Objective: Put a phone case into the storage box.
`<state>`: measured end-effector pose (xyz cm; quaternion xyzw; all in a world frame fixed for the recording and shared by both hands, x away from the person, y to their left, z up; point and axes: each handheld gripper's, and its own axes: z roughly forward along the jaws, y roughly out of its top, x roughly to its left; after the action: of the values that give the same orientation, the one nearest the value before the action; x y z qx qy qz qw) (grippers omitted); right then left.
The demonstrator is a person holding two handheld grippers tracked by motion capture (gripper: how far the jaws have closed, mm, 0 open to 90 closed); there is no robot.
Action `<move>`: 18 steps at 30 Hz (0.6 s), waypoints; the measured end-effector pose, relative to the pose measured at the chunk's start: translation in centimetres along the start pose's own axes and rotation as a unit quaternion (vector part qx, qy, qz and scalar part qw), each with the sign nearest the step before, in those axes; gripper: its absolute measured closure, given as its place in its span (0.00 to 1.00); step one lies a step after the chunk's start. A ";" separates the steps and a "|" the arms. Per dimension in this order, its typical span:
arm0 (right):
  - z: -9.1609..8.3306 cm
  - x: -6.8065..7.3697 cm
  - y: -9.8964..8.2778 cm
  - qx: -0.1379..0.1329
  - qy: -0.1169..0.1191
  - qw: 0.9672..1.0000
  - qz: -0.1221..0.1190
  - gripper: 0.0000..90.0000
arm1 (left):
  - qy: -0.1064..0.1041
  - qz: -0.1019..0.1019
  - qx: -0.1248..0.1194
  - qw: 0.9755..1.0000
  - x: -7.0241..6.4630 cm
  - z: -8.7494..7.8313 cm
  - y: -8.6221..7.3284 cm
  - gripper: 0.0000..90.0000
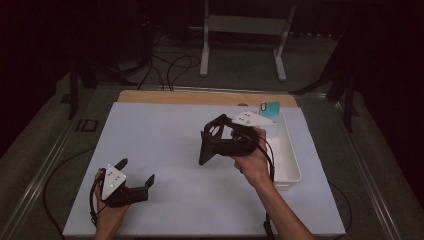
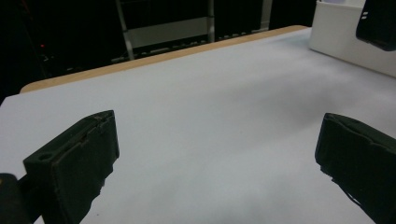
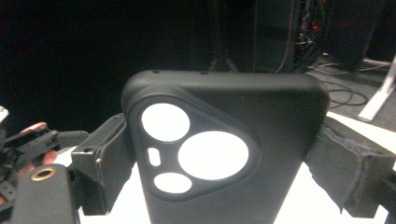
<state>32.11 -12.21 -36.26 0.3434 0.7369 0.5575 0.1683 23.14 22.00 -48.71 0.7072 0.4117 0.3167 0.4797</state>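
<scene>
Phone case (image 3: 224,154), black, sits clamped in our right gripper (image 1: 212,145) above the desk (image 1: 165,135); the right gripper view reveals its camera cutouts. Our left gripper (image 1: 136,175) rests spread wide.

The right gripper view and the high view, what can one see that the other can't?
Right gripper view: the black phone case close up, with its camera cutouts, pinched between the right gripper jaws. High view: the white bin with a teal case, and the whole table. Both: the black case, the right gripper and the left gripper.
</scene>
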 end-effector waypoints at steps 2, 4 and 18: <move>0.0 -0.1 0.1 0.000 -0.002 1.000 -0.002 0.15 | 0.003 -0.008 -0.002 1.000 0.1 0.0 0.0 0.00; 0.0 -0.3 0.4 -0.001 -0.008 1.000 -0.001 0.15 | 0.007 -0.007 -0.005 1.000 0.1 0.0 0.0 0.00; -0.1 -3.7 2.1 0.003 -0.063 0.998 0.005 0.15 | 0.022 -0.009 -0.010 1.000 0.1 -0.3 0.0 0.00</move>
<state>35.37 -14.56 -34.80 0.3819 0.7249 0.5331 0.2108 22.97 22.23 -48.62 0.6915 0.4249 0.3321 0.4805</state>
